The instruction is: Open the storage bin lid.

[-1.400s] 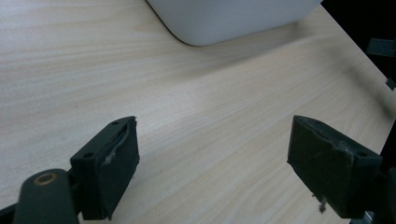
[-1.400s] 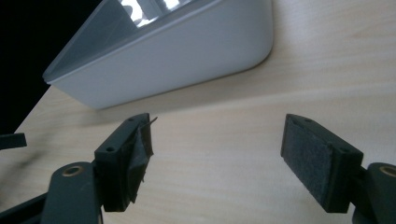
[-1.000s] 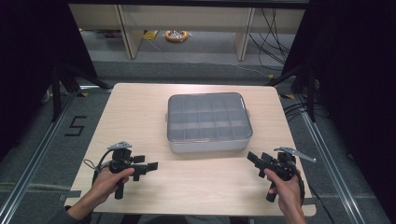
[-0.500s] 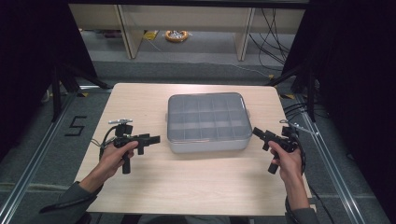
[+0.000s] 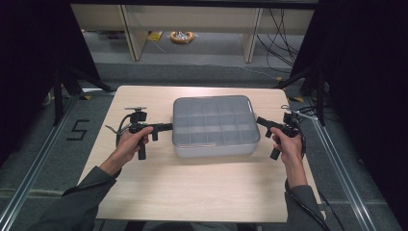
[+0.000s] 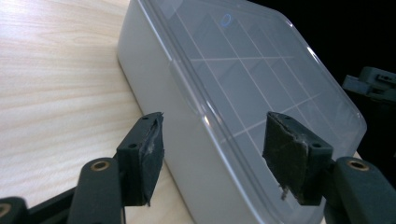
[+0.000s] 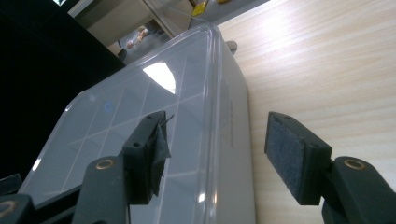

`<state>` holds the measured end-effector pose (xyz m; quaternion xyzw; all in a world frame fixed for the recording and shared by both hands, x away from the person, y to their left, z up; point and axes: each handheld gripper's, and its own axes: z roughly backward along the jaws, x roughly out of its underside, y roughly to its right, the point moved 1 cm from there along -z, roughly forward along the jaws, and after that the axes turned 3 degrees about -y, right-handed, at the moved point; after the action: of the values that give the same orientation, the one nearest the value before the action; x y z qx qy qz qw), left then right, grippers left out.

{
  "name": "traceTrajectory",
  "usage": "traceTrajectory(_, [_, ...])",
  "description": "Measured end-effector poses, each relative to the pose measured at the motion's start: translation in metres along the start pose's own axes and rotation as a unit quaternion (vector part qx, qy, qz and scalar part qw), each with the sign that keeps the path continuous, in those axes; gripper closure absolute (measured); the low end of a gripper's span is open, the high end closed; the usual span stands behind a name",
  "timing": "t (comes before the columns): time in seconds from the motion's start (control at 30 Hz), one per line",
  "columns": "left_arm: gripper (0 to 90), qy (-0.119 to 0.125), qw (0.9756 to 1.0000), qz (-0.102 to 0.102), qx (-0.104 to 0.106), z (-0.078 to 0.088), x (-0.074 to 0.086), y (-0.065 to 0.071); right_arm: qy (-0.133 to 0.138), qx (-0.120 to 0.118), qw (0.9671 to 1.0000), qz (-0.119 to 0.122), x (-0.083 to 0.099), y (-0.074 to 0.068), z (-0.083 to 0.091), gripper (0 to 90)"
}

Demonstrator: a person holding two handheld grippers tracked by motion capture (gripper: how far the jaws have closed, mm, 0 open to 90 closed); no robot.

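Black pads of the left claw [image 6: 210, 158] and right claw [image 7: 215, 156] have just been closing, yet both stand apart, straddling opposite end rims of the translucent box [image 5: 215, 125] mid-worktop [image 5: 202, 192]. Both came in from the near corners; a two-sided grip looks imminent.

Bare table [image 5: 192, 187] before the box [image 5: 214, 126]; grippers flanking both ends.
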<state>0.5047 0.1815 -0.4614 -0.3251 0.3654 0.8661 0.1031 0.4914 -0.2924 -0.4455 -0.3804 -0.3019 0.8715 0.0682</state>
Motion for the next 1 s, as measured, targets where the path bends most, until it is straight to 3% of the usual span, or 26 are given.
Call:
traceTrajectory(0.17, [39.3,-0.009,0.9999,0.0,-0.007,-0.01,-0.009,0.0,-0.004,0.002,1.0,0.0,-0.007,-0.002,-0.018,41.2])
traceTrajectory(0.33, [43.1,-0.015,0.9997,0.014,-0.013,-0.023,-0.016,-0.004,-0.017,-0.003,0.9998,-0.009,-0.008,-0.004,-0.033,42.9])
traceTrajectory(0.37, [45.5,-0.021,0.9996,0.016,-0.013,-0.028,-0.017,-0.005,-0.023,-0.003,0.9994,-0.027,-0.008,-0.007,-0.036,43.6])
traceTrajectory(0.4, [47.4,-0.028,0.9995,0.014,-0.011,-0.031,-0.017,-0.005,-0.021,0.0,0.9997,-0.014,-0.008,-0.005,-0.038,44.2])
traceTrajectory(0.47, [49.6,-0.026,0.9995,0.018,-0.006,-0.035,-0.017,-0.004,-0.023,-0.003,0.9996,-0.017,-0.008,-0.005,-0.042,45.3])
traceTrajectory(0.5, [50.6,-0.029,0.9995,0.012,-0.006,-0.035,-0.017,-0.003,-0.021,0.002,0.9998,-0.007,-0.008,-0.003,-0.043,46.4])
traceTrajectory(0.53, [53.0,-0.025,0.9996,0.012,-0.006,-0.037,-0.017,-0.001,-0.026,-0.007,0.9993,-0.025,-0.008,-0.005,-0.044,47.7])
traceTrajectory(0.57, [52.0,-0.025,0.9995,0.011,-0.014,-0.038,-0.018,0.001,-0.023,-0.001,0.9997,-0.009,-0.009,-0.003,-0.045,49.0])
traceTrajectory(0.6, [51.9,-0.025,0.9995,0.011,-0.014,-0.038,-0.018,0.001,-0.023,-0.001,0.9997,-0.009,-0.009,-0.003,-0.045,49.0])
traceTrajectory(0.63, [51.9,-0.024,0.9996,0.01,-0.013,-0.038,-0.019,0.001,-0.025,-0.007,0.9992,-0.028,-0.008,-0.005,-0.047,51.1])
traceTrajectory(0.67, [52.4,-0.025,0.9995,0.007,-0.015,-0.037,-0.019,0.001,-0.022,-0.003,0.9997,-0.009,-0.008,-0.004,-0.048,52.0])
traceTrajectory(0.77, [54.1,-0.02,0.9995,0.017,-0.017,-0.038,-0.02,0.003,-0.017,0.006,0.9998,-0.011,-0.007,-0.005,-0.049,56.4])
traceTrajectory(0.83, [54.4,-0.021,0.9995,0.018,-0.016,-0.037,-0.02,0.002,-0.02,0.018,0.9992,-0.028,-0.006,-0.009,-0.047,58.0])
traceTrajectory(0.93, [55.7,-0.019,0.9992,0.029,-0.018,-0.037,-0.021,0.002,-0.001,0.032,0.9995,-0.005,-0.005,-0.009,-0.046,60.3])
traceTrajectory(1.0, [55.6,-0.019,0.9993,0.023,-0.022,-0.036,-0.021,0.004,0.009,0.037,0.9992,-0.011,-0.005,-0.011,-0.045,61.7])
